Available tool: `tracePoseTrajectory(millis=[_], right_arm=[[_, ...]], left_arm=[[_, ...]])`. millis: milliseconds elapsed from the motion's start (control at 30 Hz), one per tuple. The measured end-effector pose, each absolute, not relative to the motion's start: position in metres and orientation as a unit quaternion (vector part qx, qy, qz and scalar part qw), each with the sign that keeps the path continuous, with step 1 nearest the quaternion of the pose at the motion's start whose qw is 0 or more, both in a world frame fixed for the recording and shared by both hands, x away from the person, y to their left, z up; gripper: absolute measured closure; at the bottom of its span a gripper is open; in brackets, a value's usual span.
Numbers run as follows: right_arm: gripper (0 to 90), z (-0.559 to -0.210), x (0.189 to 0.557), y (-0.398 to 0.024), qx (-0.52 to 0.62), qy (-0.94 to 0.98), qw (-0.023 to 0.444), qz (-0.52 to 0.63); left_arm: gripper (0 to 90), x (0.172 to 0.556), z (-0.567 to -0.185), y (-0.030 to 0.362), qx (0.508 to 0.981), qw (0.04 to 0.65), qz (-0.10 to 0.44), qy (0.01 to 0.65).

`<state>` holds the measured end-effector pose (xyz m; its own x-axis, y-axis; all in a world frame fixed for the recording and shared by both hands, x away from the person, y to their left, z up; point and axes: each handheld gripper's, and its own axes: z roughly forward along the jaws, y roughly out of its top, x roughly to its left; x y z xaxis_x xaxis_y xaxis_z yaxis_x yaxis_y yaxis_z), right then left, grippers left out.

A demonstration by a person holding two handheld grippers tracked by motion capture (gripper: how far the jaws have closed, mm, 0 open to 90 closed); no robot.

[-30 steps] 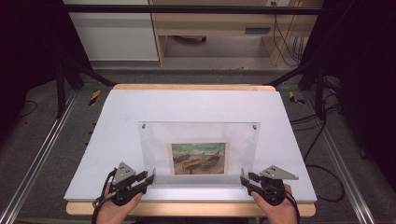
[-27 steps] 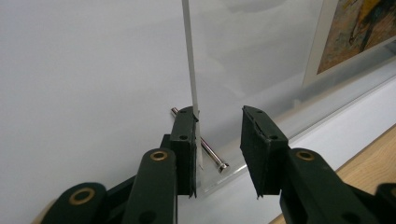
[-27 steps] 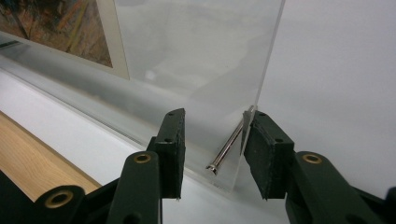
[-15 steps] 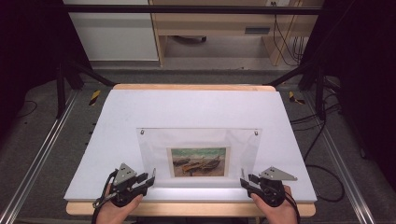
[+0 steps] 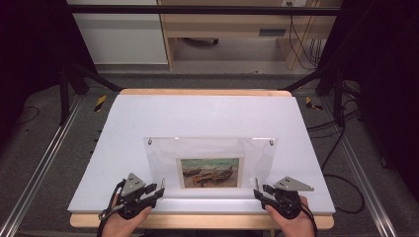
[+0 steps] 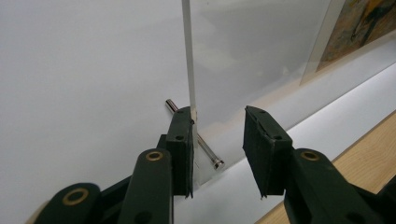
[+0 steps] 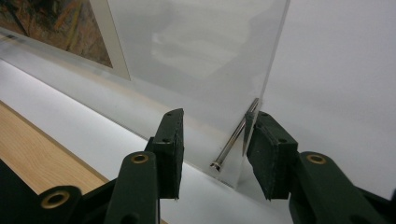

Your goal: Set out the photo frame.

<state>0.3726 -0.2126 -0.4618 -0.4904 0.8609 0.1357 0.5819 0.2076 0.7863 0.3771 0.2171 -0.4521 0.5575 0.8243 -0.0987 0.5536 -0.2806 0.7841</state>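
A: Where is the acrylic picture frame (image 5: pixel 211 163), and how does it sit?

B: On the white table sheet (image 5: pixel 148 118), near the person's edge. It stands on its lower edge, tilted, long axis running left to right, painted print (image 5: pixel 210 172) facing the person.

A: Left gripper (image 5: pixel 159 188)?

B: At the frame's lower left corner. The left gripper view has the clear panel's edge (image 6: pixel 187 56) rising against the inner face of one pad, the other pad well off it. Jaws are apart, not clamping.

A: Right gripper (image 5: pixel 259 189)?

B: Lower right corner. Jaws also parted; the panel's corner (image 7: pixel 275 51) lies just beside one pad, the other clear of it.

A: What do the gripper views add?

B: The metal standoff pins (image 6: pixel 205 148) (image 7: pixel 233 137) through the lower corners, slanting down to the sheet. From the high view they are small specks; that view gives the whole frame outline and both upper pins (image 5: pixel 149 142).
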Motion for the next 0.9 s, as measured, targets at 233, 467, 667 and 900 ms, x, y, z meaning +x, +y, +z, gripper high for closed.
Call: tracePoseTrajectory(millis=[233,467,667,900], right_arm=[[49.6,-0.461,0.373,-0.211,0.474,0.757,0.169,0.417],[24.5,-0.456,0.368,-0.218,0.478,0.746,0.183,0.426],[13.2,-0.45,0.359,-0.234,0.486,0.723,0.223,0.437],[11.1,-0.446,0.352,-0.253,0.494,0.705,0.248,0.445]], left_arm=[[58.3,0.378,-0.453,0.217,0.782,0.414,0.167,0.434],[35.1,0.377,-0.449,0.226,0.775,0.435,0.164,0.429],[22.6,0.376,-0.442,0.247,0.761,0.449,0.182,0.432],[14.0,0.385,-0.439,0.278,0.734,0.461,0.2,0.456]])
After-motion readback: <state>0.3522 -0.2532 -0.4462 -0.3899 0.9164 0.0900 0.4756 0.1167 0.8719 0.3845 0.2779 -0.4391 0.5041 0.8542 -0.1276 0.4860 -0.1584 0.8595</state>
